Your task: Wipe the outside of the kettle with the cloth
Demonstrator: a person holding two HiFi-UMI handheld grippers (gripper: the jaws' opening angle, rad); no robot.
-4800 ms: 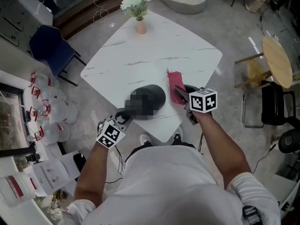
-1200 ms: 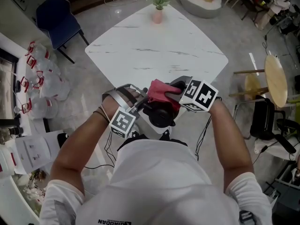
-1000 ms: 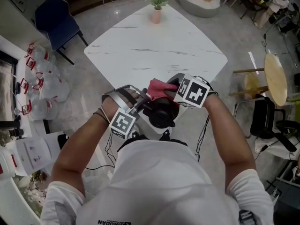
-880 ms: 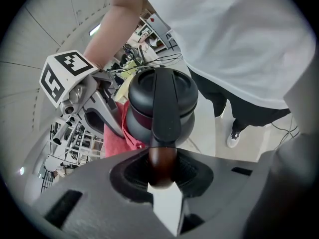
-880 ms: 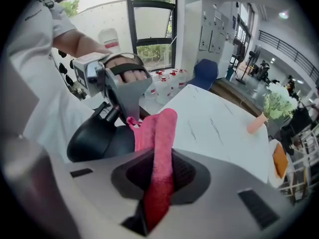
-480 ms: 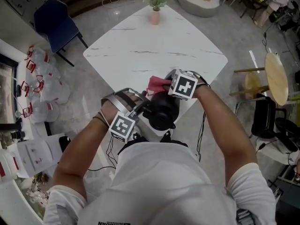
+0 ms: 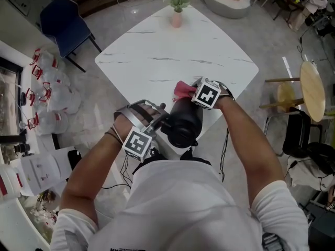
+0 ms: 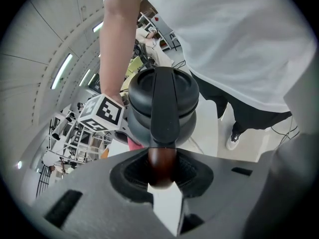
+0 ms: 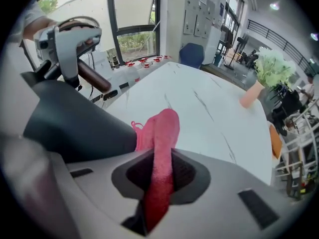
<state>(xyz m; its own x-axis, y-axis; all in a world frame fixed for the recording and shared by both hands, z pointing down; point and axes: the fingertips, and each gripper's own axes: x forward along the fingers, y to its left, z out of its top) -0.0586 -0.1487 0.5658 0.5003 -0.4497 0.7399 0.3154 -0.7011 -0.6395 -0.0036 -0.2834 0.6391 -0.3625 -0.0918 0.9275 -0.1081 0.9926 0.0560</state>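
The black kettle (image 7: 183, 124) hangs tilted over the near corner of the white marble table (image 7: 172, 51). My left gripper (image 7: 159, 123) is shut on the brown wooden end of the kettle's handle (image 8: 160, 166), with the kettle's lid (image 8: 162, 91) facing it in the left gripper view. My right gripper (image 7: 192, 95) is shut on the pink cloth (image 7: 183, 89) and holds it at the kettle's far side. In the right gripper view the cloth (image 9: 162, 148) runs up from between the jaws, with its edge against the dark kettle wall (image 9: 70, 123).
A pink vase with white flowers (image 7: 177, 14) stands at the table's far corner. A blue chair (image 7: 63, 20) and several clear bottles (image 7: 47, 98) are on the floor at the left. A round wooden side table (image 7: 313, 90) is at the right.
My right gripper has carried the cloth off the kettle's top, away from me and down its far side, uncovering the lid. The left gripper and kettle have held still.
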